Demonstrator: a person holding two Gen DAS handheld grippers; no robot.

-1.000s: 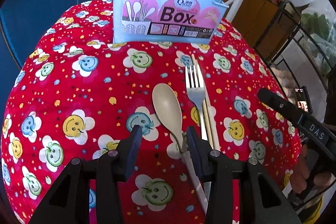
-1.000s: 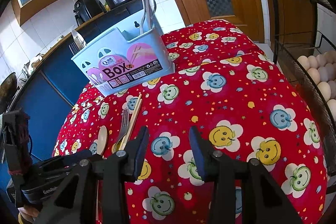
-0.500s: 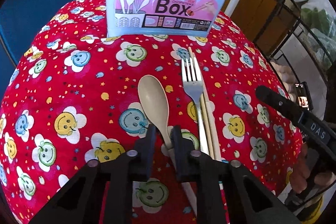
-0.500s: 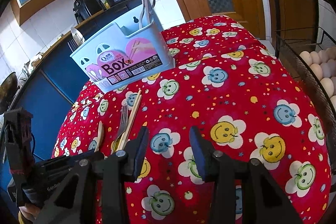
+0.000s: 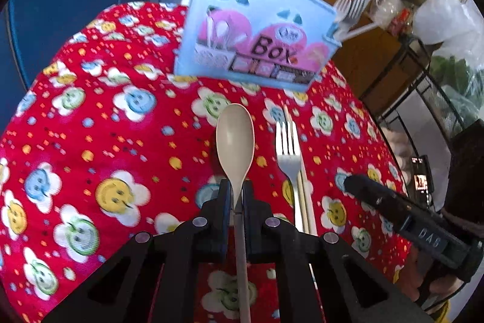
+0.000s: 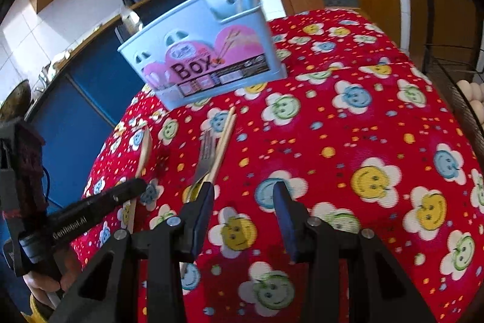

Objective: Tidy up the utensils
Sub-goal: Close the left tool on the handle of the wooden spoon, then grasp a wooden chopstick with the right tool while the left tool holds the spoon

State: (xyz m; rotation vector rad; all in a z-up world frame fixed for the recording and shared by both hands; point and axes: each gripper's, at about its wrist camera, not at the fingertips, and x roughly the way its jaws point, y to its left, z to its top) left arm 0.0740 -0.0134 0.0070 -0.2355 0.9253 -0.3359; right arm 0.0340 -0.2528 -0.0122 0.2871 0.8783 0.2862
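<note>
my left tongs (image 5: 235, 196) have just been closing and now pinch the neck of the beige spoon (image 5: 235, 141), its bowl pointing toward the blue box (image 5: 257, 44) at the far side of the table (image 5: 90, 117). right of the spoon, the fork (image 5: 287, 153) and chopsticks (image 5: 302, 171) lie side by side on the cloth. my right tongs (image 6: 243, 192) hang apart over the cloth, nothing between them.

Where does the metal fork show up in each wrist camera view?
Left wrist: fork right of centre, beside the held spoon.
Right wrist: fork left of centre, just beyond the right gripper.
Shared landmark: the blue utensil box behind it.
</note>
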